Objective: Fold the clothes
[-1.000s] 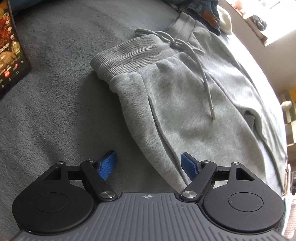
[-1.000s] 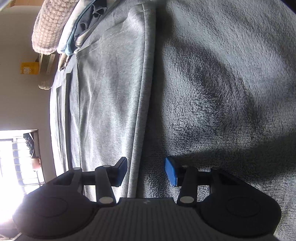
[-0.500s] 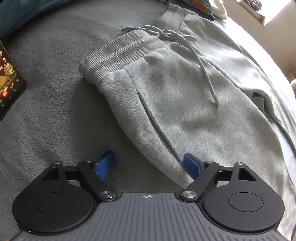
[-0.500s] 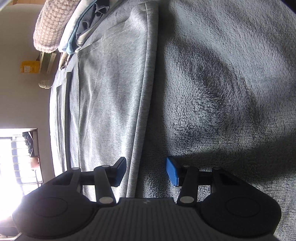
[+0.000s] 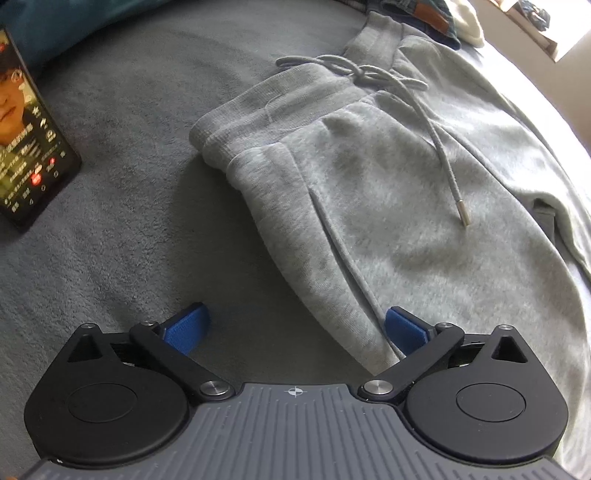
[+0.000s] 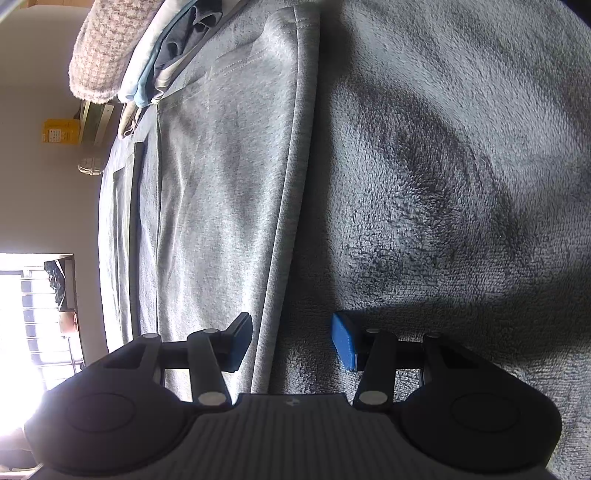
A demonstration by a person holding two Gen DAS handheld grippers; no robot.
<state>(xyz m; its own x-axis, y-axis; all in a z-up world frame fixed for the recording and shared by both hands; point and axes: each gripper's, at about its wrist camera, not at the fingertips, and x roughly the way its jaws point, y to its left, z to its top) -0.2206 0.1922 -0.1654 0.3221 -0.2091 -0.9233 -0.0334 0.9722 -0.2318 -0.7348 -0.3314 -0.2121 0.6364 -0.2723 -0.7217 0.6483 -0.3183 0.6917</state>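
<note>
Left gripper (image 5: 295, 328) fingers spread wide, right gripper (image 6: 291, 341) likewise

Black linkages, blue pads (image 5: 186, 328), silver screws.

— What's underneath everything?

— A bed covered by a grey fleece blanket (image 5: 122, 192), fuzzy and slightly rumpled, with shadows across it in the right wrist view (image 6: 443, 166).

— And lying on it?

— Grey sweatpants (image 5: 388, 206), spread flat, waistband toward the far side, drawstring (image 5: 436, 122) trailing over the front. A lit smartphone (image 5: 27, 147) lies well apart at the left edge. Beyond the waistband there's a heap of other clothes (image 5: 428, 14), jeans among them.
</note>
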